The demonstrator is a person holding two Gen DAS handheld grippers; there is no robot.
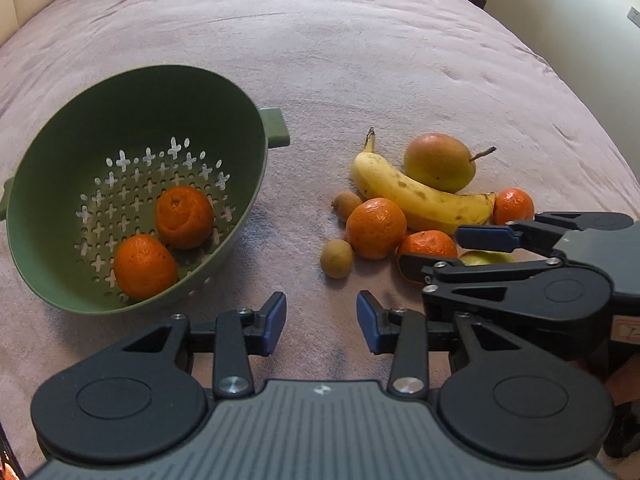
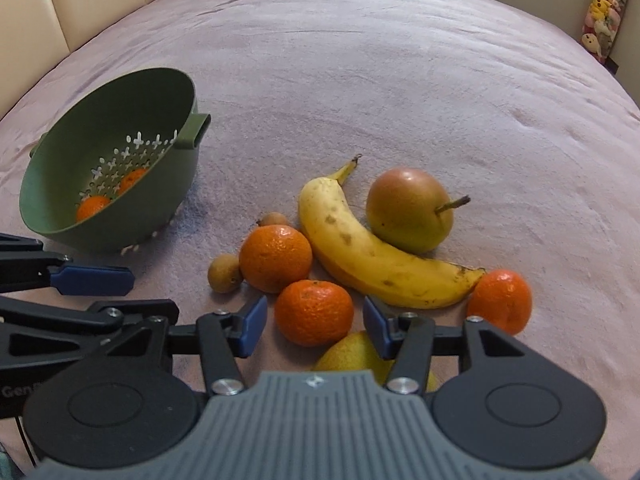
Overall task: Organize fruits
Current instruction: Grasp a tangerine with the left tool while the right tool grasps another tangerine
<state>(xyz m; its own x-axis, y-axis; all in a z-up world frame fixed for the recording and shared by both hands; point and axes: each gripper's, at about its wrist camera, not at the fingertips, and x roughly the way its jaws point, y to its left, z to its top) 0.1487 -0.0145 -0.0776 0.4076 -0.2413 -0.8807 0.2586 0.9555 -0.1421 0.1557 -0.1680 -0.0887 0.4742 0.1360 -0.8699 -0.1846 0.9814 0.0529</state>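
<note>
A green colander (image 1: 80, 152) (image 2: 60, 160) lies tilted on the pink blanket and holds two oranges (image 1: 184, 216) (image 1: 144, 266). To its right lies a fruit pile: a banana (image 2: 372, 256) (image 1: 416, 196), a pear (image 2: 408, 208) (image 1: 438, 162), three oranges (image 2: 276, 258) (image 2: 314, 312) (image 2: 500, 300), two small brown fruits (image 2: 224, 274) (image 2: 274, 219) and a yellow-green fruit (image 2: 352, 354). My right gripper (image 2: 314, 328) is open, its jaws on either side of the nearest orange. My left gripper (image 1: 322, 322) is open and empty, just in front of the colander.
The pink blanket (image 2: 400, 60) covers a wide bed. A cream padded headboard (image 2: 80, 0) stands at the far left. Plush toys (image 2: 604, 12) hang at the far right wall. The right gripper also shows in the left wrist view (image 1: 440, 250).
</note>
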